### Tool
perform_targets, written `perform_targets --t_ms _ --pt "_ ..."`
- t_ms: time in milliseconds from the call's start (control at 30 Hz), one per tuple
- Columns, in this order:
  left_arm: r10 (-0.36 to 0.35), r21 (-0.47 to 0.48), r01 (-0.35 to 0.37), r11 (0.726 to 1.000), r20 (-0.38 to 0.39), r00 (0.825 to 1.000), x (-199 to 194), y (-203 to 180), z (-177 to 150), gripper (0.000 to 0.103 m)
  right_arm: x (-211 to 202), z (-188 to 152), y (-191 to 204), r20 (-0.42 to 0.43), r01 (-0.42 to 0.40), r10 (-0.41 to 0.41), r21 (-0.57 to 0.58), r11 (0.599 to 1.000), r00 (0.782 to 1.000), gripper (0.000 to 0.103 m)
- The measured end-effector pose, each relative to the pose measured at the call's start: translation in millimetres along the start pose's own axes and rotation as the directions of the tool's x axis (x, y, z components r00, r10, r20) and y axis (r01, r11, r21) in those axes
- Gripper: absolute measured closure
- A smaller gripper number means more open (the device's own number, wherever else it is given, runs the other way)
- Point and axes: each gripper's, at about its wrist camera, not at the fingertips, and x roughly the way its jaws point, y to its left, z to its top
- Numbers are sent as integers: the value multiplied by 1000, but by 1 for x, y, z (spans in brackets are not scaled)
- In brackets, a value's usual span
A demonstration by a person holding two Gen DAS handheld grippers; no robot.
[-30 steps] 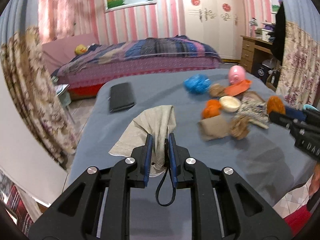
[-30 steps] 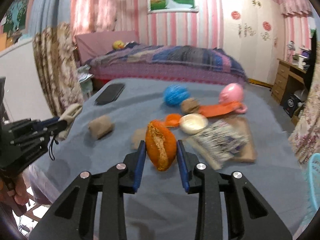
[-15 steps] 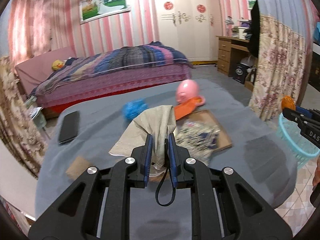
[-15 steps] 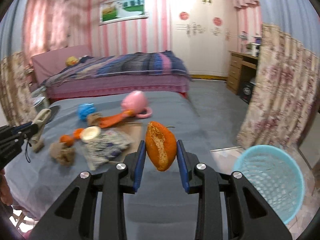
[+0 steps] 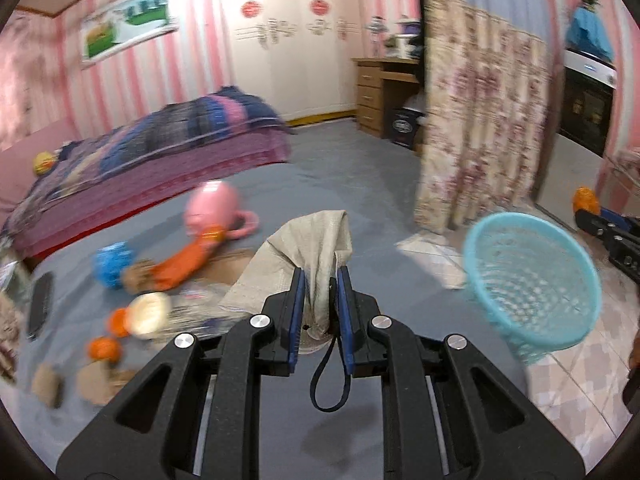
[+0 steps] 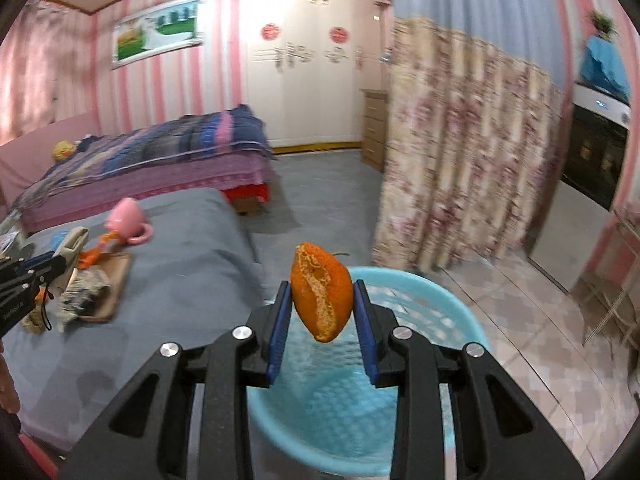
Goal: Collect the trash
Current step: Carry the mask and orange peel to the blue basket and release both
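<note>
Right gripper (image 6: 322, 312) clamps torn orange peel (image 6: 321, 295), pith showing, above blue basket (image 6: 448, 312); left gripper (image 5: 319, 300) pinches crumpled beige cloth (image 5: 310, 252).

Both wrist views look down-forward; both share the blue basket (image 5: 532, 284) (image 6: 432, 292).

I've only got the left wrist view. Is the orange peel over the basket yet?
Observer: Yes. In the right wrist view, the orange peel, held in the right hand-held gripper, hangs above the open mouth of the blue basket.
Operator: Anything already inside?
Observer: The part of its inside I can see looks bare; the gripper hides the rest.
Operator: Anything beyond it?
Observer: Tiled floor with a wire rack at the far right.
</note>
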Motion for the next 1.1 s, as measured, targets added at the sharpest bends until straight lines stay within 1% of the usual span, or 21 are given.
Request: perform_targets --t_ms 133,200,333,533,767,833,900,933,967,1033,1100 --pt "-93 64 94 993 -14 996 22 -55 -1 88 10 -12 -37 -28 54 -53 37 998 998 72" --pt "-116 89 118 989 -16 993 28 -74 -1 88 13 -16 -47 -38 73 -71 52 996 997 72" --pt "-179 98 182 978 -38 983 46 -112 5 88 22 -24 -65 -53 90 -86 86 992 995 72" --pt "-235 121 241 963 -62 970 70 -153 17 88 31 -26 -80 -53 103 -98 110 989 994 72" --pt "-274 121 283 951 -87 958 91 -180 32 87 35 -26 -88 -48 119 -113 133 984 992 72" --pt "-291 136 303 943 -105 951 96 -187 33 82 36 -27 -89 -51 120 -114 134 984 992 72" --pt "-279 160 295 942 -113 954 100 -192 32 60 38 -29 -88 -56 121 -114 131 984 992 72" --pt "-272 163 287 944 -112 956 102 -191 33 53 38 -30 -88 -59 123 -116 129 984 992 72" --pt "-271 159 286 945 -110 956 103 -189 33 45 39 -30 -87 -61 124 -117 126 984 991 72" --pt "-266 152 280 948 -104 958 104 -184 35 41 40 -31 -87 -67 124 -116 122 985 991 72" --pt "-248 140 258 956 -90 965 103 -174 37 33 42 -33 -88 -71 122 -114 123 985 991 72"
